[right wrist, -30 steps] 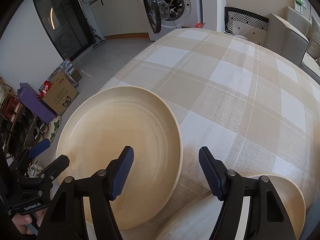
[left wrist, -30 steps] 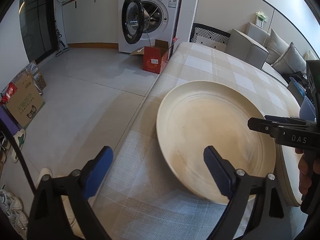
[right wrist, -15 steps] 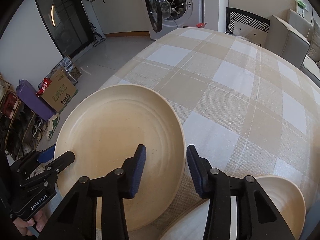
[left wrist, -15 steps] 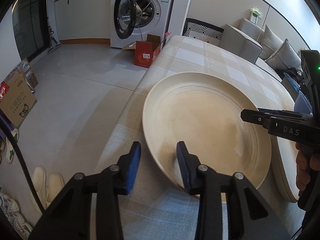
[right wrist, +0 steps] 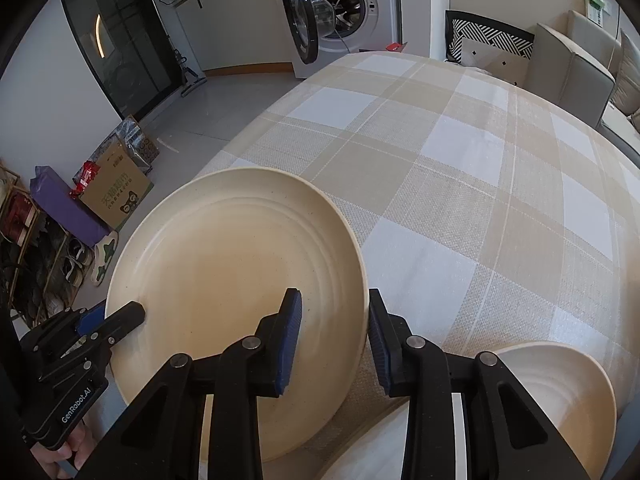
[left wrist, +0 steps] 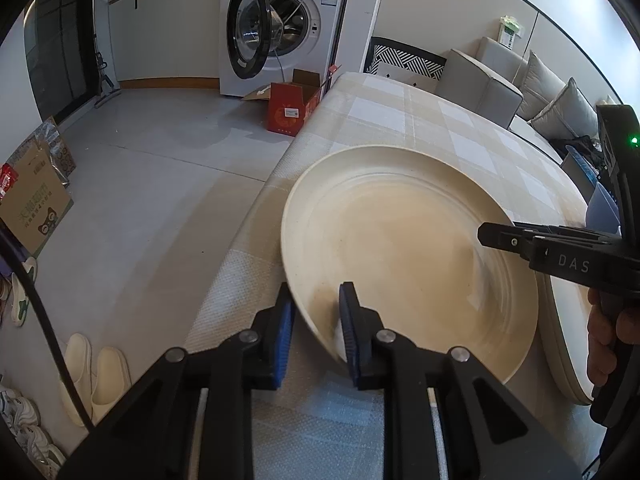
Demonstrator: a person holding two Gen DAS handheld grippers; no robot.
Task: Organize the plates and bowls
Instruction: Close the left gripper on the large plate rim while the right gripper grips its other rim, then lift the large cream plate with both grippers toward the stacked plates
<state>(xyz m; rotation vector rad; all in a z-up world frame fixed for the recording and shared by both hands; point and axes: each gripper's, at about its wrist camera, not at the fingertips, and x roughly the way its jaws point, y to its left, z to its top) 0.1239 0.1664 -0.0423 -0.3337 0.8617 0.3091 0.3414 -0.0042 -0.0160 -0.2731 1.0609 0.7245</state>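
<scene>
A large cream plate [left wrist: 400,240] [right wrist: 240,260] lies near the left edge of a table covered with a checked cloth [right wrist: 480,160]. My left gripper [left wrist: 316,328] is closing, and its blue pads press on the plate's near rim, one pad inside and one outside. From the opposite side, my right gripper [right wrist: 334,340] straddles the rim. Its jaws are also closing, the outer pad at the rim and the inner pad still apart from it. A second cream plate [right wrist: 560,384] [left wrist: 560,344] lies beside the first, with part of its edge hidden under it.
The table edge drops to the floor just left of the plate. On the floor are a red box [left wrist: 292,112], an open washing machine [left wrist: 280,28], slippers [left wrist: 96,372] and a cardboard box [right wrist: 116,192]. A grey sofa [left wrist: 480,76] stands beyond the table.
Both grippers' jaws have come in from wide open around the plate's rim. The left pads now touch the rim. Neither hand has shifted.
</scene>
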